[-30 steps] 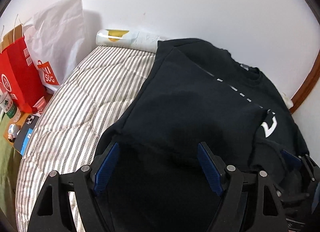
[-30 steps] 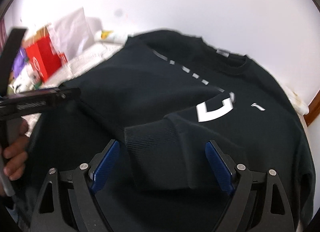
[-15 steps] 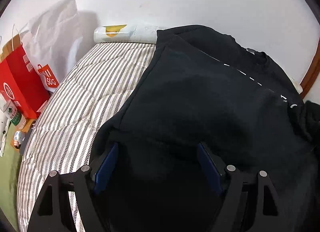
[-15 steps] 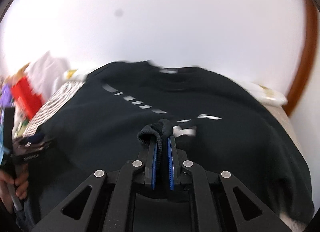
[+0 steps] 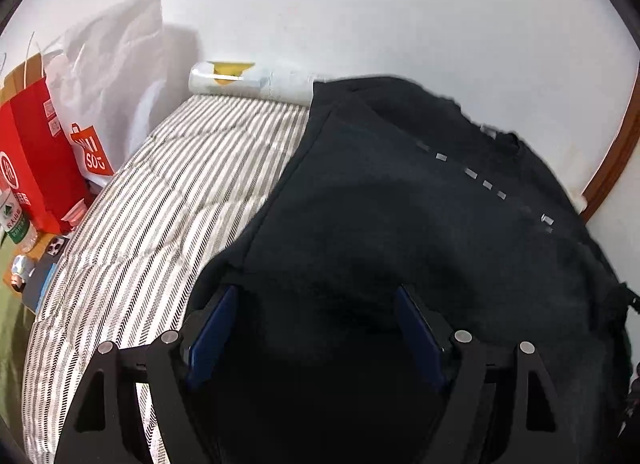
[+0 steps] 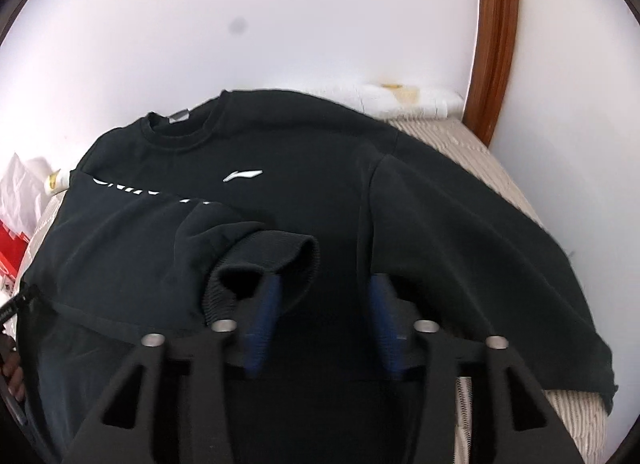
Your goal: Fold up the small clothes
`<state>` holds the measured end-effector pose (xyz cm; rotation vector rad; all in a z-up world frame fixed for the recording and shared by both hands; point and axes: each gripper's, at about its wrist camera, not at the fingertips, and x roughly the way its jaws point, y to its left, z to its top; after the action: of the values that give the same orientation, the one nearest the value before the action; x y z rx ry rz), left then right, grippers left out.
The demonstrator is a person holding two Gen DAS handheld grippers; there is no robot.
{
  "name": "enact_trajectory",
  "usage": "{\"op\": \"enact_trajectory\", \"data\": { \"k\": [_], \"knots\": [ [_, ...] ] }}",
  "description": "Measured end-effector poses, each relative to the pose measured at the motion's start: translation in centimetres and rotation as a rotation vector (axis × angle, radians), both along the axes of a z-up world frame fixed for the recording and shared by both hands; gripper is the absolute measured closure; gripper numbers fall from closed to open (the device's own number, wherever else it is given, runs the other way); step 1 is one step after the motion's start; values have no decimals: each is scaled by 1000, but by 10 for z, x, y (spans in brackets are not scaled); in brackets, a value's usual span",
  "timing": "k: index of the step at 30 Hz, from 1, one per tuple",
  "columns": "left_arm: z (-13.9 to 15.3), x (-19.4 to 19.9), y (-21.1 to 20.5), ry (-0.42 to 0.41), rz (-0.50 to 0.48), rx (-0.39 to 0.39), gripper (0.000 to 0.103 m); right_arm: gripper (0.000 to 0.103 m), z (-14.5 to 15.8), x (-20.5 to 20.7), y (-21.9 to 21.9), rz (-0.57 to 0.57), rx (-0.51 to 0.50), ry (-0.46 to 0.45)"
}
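A black sweatshirt (image 6: 320, 191) with a white chest logo lies on the striped bed, its left side folded inward. Its ribbed sleeve cuff (image 6: 280, 260) lies across the chest, draped over my right gripper's left finger. My right gripper (image 6: 322, 292) is open, jaws apart over the sweatshirt's middle. My left gripper (image 5: 316, 304) is open, its blue pads straddling the sweatshirt's (image 5: 420, 248) folded lower left edge, fabric lying between them.
The striped mattress (image 5: 168, 191) extends left of the sweatshirt. A red paper bag (image 5: 32, 167) and a white bag (image 5: 108, 75) stand at the left. A rolled white item (image 5: 248, 77) lies against the wall. A wooden frame (image 6: 494, 35) rises at the right.
My right gripper closed on the sleeve cuff, carried it rightward across the chest, then opened and let it go. The left gripper stayed open and nearly still.
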<state>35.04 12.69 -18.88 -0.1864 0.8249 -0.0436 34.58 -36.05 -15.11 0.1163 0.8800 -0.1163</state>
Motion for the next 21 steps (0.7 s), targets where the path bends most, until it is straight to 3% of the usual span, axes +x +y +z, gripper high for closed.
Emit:
{"op": "enact_trajectory", "data": {
  "k": [3, 9, 13, 18, 21],
  "knots": [
    [2, -2, 2, -16, 5, -15, 24, 41, 3, -2, 4, 29, 32, -33],
    [-4, 1, 0, 5, 4, -17, 24, 40, 15, -15, 7, 42, 65, -96],
    [-4, 1, -1, 8, 1, -8, 24, 38, 17, -18, 15, 72, 71, -94],
    [-5, 2, 0, 15, 0, -9, 24, 36, -21, 3, 24, 33, -32, 35],
    [-6, 3, -1, 19, -1, -5, 24, 36, -40, 14, 15, -15, -37, 71]
  ]
}}
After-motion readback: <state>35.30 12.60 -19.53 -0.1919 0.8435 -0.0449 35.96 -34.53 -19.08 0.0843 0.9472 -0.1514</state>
